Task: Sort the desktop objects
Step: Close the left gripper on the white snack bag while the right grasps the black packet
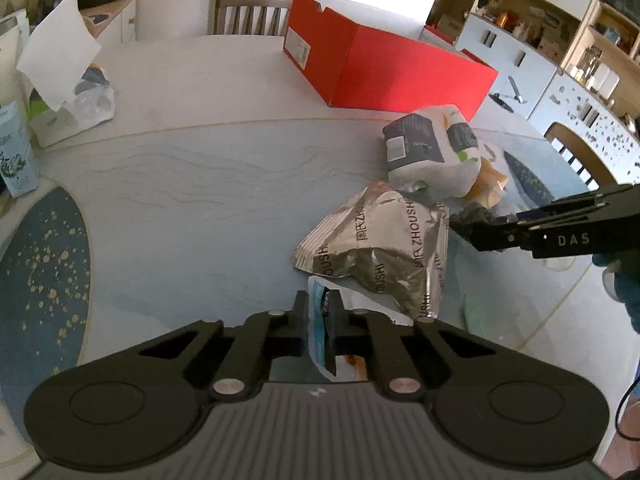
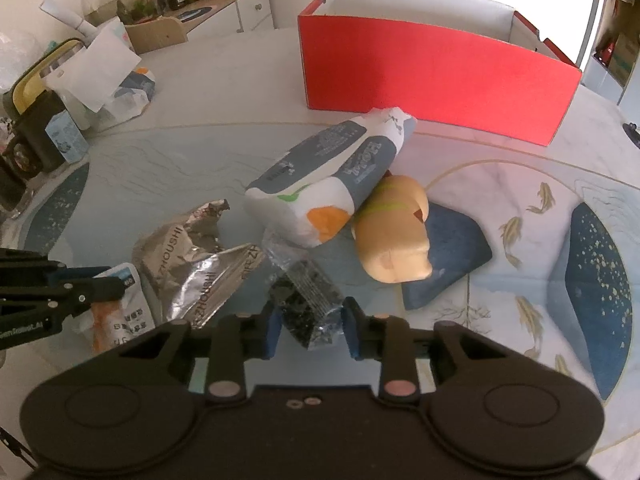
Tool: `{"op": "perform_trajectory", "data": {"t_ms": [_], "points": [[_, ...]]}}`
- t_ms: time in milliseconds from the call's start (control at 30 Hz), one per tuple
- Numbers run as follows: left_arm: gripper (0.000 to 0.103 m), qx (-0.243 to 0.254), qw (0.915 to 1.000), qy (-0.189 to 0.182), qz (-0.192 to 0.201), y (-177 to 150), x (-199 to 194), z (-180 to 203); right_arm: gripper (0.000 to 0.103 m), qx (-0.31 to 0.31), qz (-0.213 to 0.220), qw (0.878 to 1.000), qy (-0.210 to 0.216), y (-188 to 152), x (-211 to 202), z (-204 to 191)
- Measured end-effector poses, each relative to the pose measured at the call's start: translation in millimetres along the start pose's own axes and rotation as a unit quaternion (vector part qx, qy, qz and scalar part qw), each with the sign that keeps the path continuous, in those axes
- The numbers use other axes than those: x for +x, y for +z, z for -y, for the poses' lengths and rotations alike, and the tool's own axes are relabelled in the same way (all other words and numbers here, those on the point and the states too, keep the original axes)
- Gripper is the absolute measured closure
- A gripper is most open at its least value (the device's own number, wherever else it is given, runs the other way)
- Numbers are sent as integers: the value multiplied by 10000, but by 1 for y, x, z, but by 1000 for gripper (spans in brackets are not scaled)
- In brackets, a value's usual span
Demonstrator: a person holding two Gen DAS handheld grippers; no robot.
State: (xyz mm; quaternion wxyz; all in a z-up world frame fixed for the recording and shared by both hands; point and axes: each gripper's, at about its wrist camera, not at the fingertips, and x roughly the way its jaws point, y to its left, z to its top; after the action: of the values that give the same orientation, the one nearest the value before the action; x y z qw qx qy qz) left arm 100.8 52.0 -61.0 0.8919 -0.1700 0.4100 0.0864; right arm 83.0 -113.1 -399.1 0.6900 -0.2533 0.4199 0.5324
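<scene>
My left gripper [image 1: 320,314] is shut on the edge of a white and blue snack packet [image 1: 318,336], low on the table. The right wrist view shows that left gripper [image 2: 120,285] on the same packet [image 2: 134,314]. My right gripper [image 2: 310,328] is shut on a dark speckled packet in clear wrap [image 2: 308,300], its blue pads [image 2: 272,330] pressing both sides. A crumpled silver bag [image 1: 384,248] lies between the two grippers. Behind it are a white and grey bag [image 2: 328,184], a tan soft toy [image 2: 392,240] and a dark blue pouch [image 2: 452,256]. An open red box [image 2: 432,76] stands at the back.
A tissue box with paper and plastic bags [image 1: 60,92] sits at the left edge, beside a light blue carton [image 1: 16,160]. A wooden chair [image 1: 252,12] stands behind the table. Dark blue speckled mats [image 2: 600,288] lie on the glass top. White cabinets [image 1: 560,60] fill the right background.
</scene>
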Motion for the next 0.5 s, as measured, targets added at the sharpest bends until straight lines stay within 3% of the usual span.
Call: {"op": "perform_trajectory", "data": {"t_ms": [500], "points": [[103, -550, 9971, -314, 426, 2, -44, 15, 73, 1, 154, 9998, 132, -6, -30, 0]]}}
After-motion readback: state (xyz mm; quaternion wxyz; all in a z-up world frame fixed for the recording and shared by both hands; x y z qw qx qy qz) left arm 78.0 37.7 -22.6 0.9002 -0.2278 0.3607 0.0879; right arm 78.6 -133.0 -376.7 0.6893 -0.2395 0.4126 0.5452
